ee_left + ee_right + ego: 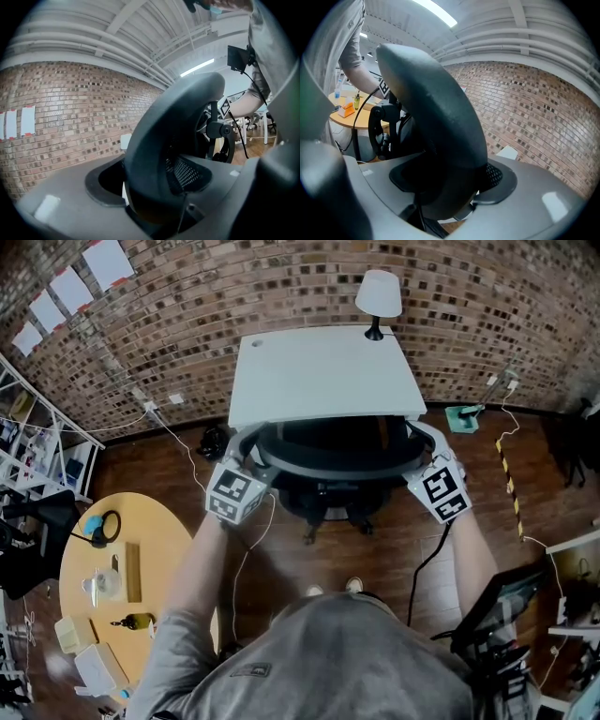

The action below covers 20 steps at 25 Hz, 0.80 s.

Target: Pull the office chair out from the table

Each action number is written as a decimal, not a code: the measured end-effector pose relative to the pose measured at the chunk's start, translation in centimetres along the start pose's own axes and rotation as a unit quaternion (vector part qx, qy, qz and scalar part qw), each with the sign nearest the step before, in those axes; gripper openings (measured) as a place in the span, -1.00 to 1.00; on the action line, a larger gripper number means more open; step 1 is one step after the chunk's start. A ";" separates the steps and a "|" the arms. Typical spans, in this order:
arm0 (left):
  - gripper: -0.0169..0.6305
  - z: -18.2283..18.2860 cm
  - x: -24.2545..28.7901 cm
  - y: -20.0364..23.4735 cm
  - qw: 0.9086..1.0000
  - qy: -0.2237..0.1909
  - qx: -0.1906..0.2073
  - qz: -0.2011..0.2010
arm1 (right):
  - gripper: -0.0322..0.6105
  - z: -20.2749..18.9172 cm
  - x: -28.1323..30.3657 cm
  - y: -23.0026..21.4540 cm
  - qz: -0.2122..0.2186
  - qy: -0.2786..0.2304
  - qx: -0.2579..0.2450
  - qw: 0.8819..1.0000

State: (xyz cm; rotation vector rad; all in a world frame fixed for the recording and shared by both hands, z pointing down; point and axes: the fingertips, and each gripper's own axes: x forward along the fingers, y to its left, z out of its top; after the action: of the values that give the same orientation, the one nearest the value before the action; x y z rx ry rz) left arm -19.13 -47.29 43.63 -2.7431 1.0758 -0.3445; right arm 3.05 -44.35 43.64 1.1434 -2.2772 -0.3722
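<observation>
The black office chair stands tucked under the white table, its grey curved backrest rim toward me. My left gripper is shut on the rim's left end and my right gripper on its right end. In the left gripper view the thick dark backrest edge fills the gap of the left gripper, with mesh showing beside it. In the right gripper view the same edge sits clamped in the right gripper. The chair's base and wheels are mostly hidden.
A white lamp stands on the table's far edge against the brick wall. A round wooden table with small items is at my left, shelving beyond it. Cables cross the wood floor at right; a dark stand is beside me.
</observation>
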 end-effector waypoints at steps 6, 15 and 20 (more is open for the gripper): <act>0.02 -0.2 -1.0 -0.7 1.000 -0.010 -0.003 0.001 | 0.10 0.1 -1.0 0.9 -0.006 0.006 0.005 1.000; 0.01 0.6 -2.1 -1.9 0.999 -0.027 -0.024 -0.001 | 0.11 0.0 -2.4 1.4 -0.012 0.010 0.009 1.000; 0.01 0.4 -3.1 -3.0 0.999 -0.018 -0.034 0.007 | 0.11 -0.2 -3.3 2.5 -0.009 0.005 0.007 1.000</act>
State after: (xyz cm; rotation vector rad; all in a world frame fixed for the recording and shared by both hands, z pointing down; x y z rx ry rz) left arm -19.34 -42.98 43.49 -2.7880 1.1185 -0.2585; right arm 3.15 -40.20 43.80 1.1705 -2.2660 -0.3563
